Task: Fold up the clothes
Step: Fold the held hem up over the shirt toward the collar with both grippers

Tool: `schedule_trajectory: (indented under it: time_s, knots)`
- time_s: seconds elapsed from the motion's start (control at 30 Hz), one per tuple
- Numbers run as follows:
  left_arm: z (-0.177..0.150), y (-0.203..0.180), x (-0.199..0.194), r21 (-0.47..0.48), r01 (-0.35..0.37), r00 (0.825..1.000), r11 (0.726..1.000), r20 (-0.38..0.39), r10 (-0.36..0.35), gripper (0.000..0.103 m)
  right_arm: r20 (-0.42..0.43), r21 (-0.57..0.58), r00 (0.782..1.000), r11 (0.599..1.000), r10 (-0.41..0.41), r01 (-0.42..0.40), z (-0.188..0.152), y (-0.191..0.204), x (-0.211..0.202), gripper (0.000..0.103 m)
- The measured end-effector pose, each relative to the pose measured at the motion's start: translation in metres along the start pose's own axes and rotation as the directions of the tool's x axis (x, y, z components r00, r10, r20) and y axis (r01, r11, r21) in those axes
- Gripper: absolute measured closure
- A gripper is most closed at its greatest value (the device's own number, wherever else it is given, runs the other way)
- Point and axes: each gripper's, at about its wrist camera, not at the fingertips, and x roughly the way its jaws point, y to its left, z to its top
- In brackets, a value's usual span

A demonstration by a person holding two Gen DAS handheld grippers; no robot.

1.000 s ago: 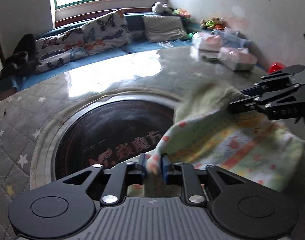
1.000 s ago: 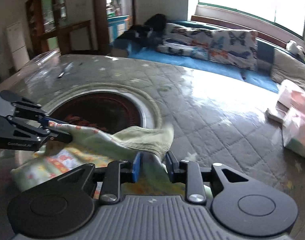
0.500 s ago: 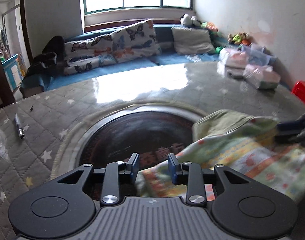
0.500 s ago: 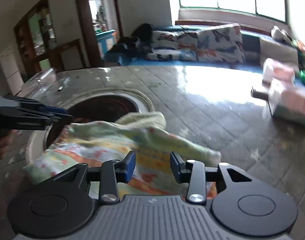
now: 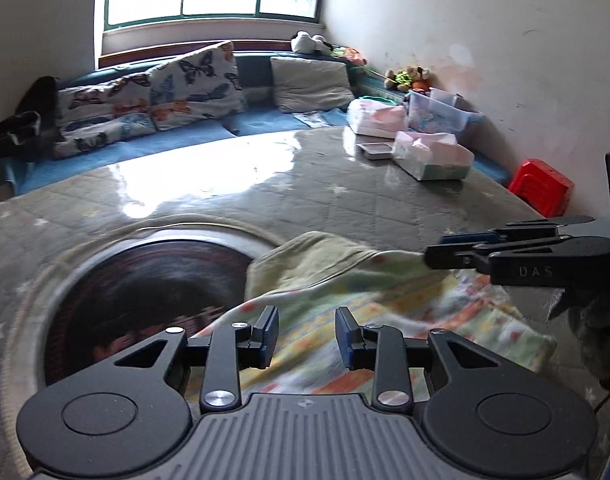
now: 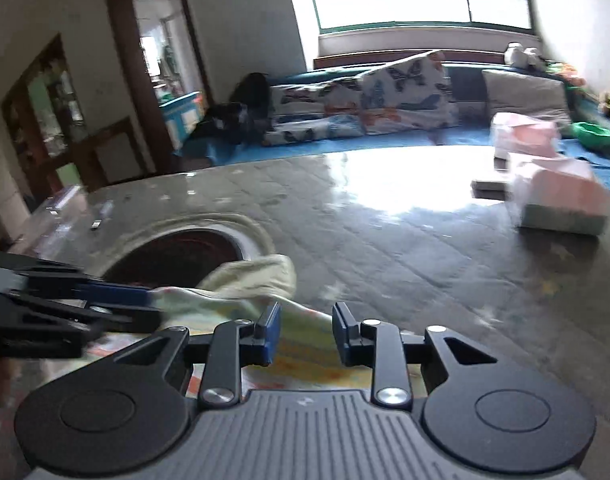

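Observation:
A small patterned garment [image 5: 345,304], pale green and yellow with orange marks, lies folded on the grey quilted table [image 5: 265,200], partly over the round dark inset [image 5: 145,288]. It also shows in the right wrist view [image 6: 241,292]. My left gripper [image 5: 307,334] is open and empty just above the garment's near edge. My right gripper [image 6: 306,334] is open and empty above the garment's other side. In the left wrist view the right gripper [image 5: 441,252] shows side-on at the garment's far right edge. In the right wrist view the left gripper [image 6: 149,304] shows at the left.
Pink-and-white packages [image 5: 433,156] and a clear bin [image 5: 441,112] sit at the table's far right. A red stool [image 5: 541,188] stands by the wall. A bench with butterfly cushions [image 5: 153,96] runs behind the table. A pen [image 6: 99,220] lies at the far left.
Both grippers have let go of the garment and opened. The garment has dropped flat onto the table, and both grippers have drawn back a little from it.

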Motion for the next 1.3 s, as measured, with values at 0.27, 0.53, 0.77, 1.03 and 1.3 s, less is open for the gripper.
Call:
schedule_trajectory:
  time_s: [0.27, 0.53, 0.77, 1.03, 1.3]
  knots:
    - [0.003, 0.007, 0.035, -0.030, -0.026, 0.999, 0.999, -0.045, 0.025, 0.071, -0.074, -0.021, 0.997, 1.000, 0.004, -0.006, 0.004, 0.012, 0.045, 0.083]
    - [0.000, 0.014, 0.042, -0.050, -0.047, 0.998, 0.998, -0.041, 0.045, 0.071, -0.075, -0.054, 0.997, 0.998, -0.035, 0.031, 0.000, 0.017, 0.050, 0.082]
    - [-0.005, 0.007, 0.011, -0.041, -0.052, 0.998, 0.998, 0.018, 0.052, 0.071, -0.051, -0.140, 0.998, 0.990, 0.028, -0.035, 0.001, 0.042, 0.026, 0.081]
    - [-0.028, -0.004, -0.009, -0.008, -0.060, 0.998, 0.998, 0.018, 0.060, 0.071, -0.094, -0.227, 0.994, 0.971, 0.058, -0.078, -0.014, 0.070, 0.033, 0.073]
    - [-0.053, -0.004, -0.018, -0.017, -0.074, 0.997, 0.997, 0.005, 0.074, 0.070, -0.097, -0.331, 0.994, 0.941, 0.043, -0.073, -0.030, 0.087, 0.012, 0.072]
